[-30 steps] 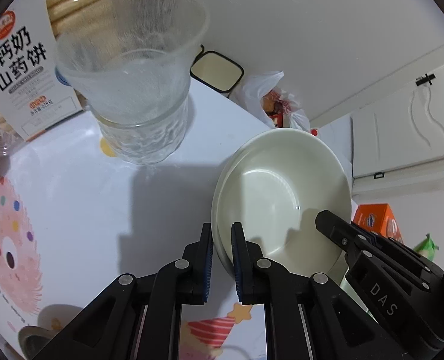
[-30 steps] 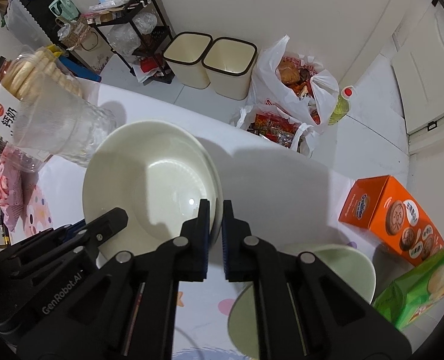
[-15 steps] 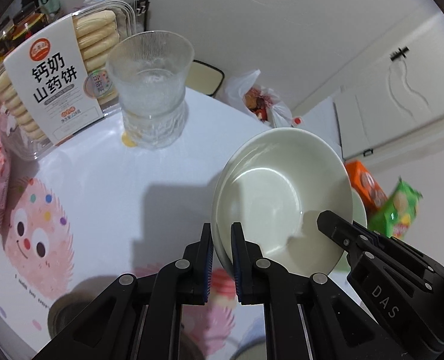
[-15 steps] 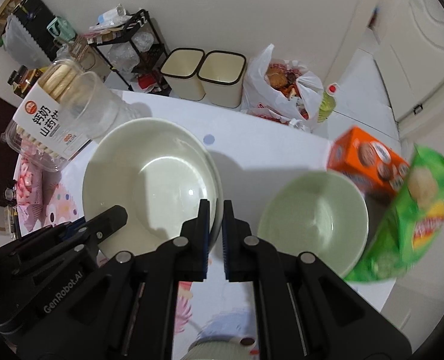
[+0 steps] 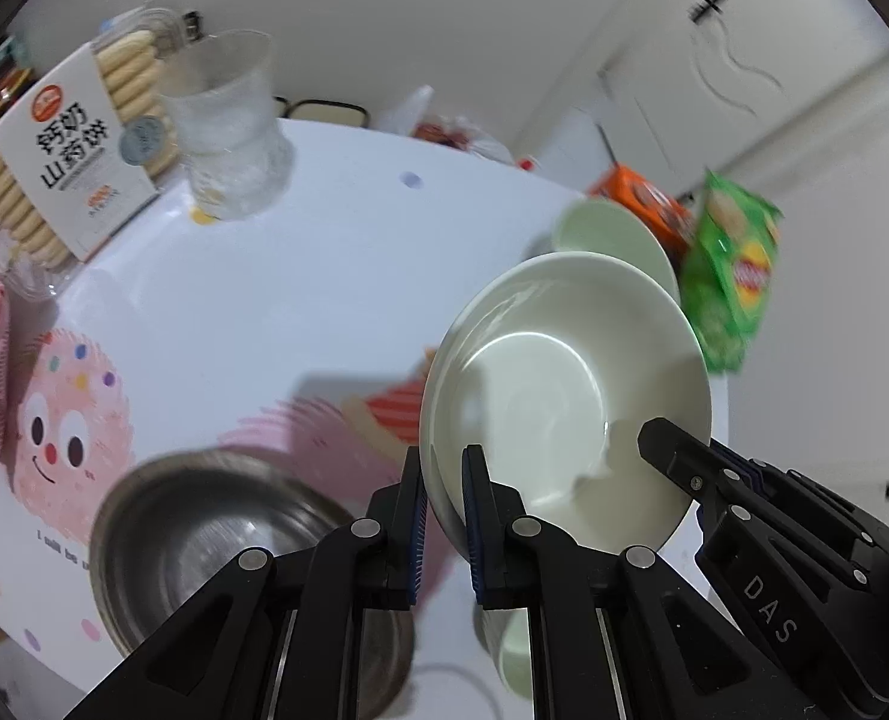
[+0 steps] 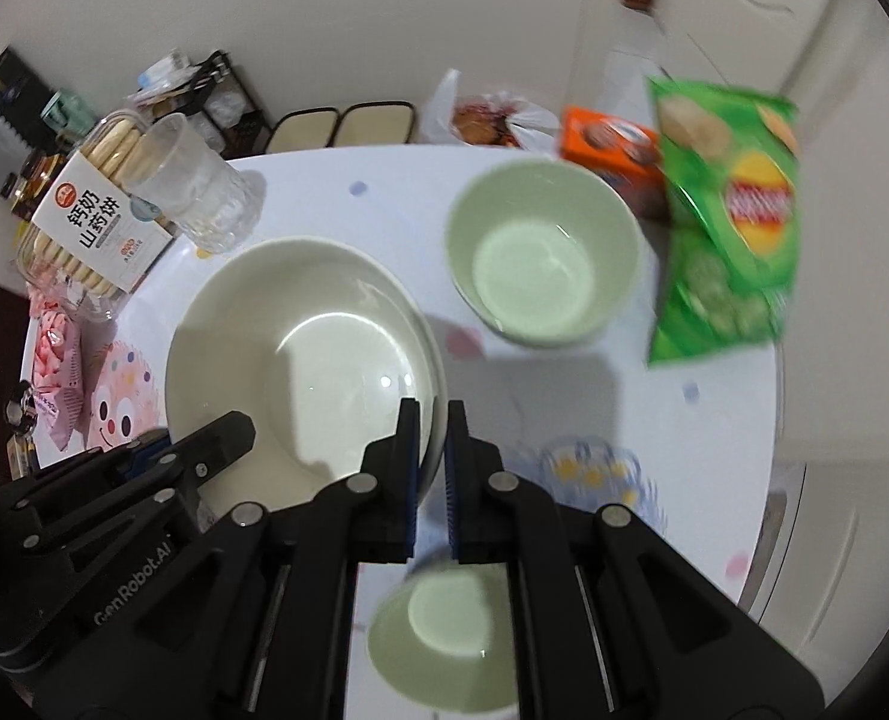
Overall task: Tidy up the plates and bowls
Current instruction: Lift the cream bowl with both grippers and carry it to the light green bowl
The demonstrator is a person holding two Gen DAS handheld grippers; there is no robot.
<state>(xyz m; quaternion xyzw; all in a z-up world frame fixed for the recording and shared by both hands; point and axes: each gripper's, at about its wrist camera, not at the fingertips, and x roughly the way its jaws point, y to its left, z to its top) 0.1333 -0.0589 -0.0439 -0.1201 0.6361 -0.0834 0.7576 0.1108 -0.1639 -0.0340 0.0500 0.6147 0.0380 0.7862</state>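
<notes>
My left gripper [image 5: 444,483] has its fingers [image 5: 416,516] pinched narrow on the near rim of the cream plates [image 5: 564,396], and my right gripper [image 6: 431,450] is clamped the same way on the opposite rim, so I hold the plates between the two, clear of the counter [image 5: 324,276]. In the right wrist view a second rim shows just under the top one, so this looks like two plates stacked.

Just below my left fingers sits a steel bowl [image 5: 204,540] on the counter. Under my right fingers I see a small green bowl [image 6: 444,624]. Beyond the plates, past my right fingers, stands a larger green bowl [image 6: 540,258], empty and upright. Just beyond it are a green crisp bag [image 6: 726,222] and an orange box [image 6: 612,150].

Further off to the left of my fingers stands a clear glass cup [image 5: 231,126], and beside it a biscuit tray [image 5: 60,162]. A pink cartoon face [image 5: 66,420] is printed on the counter cover near the steel bowl.
</notes>
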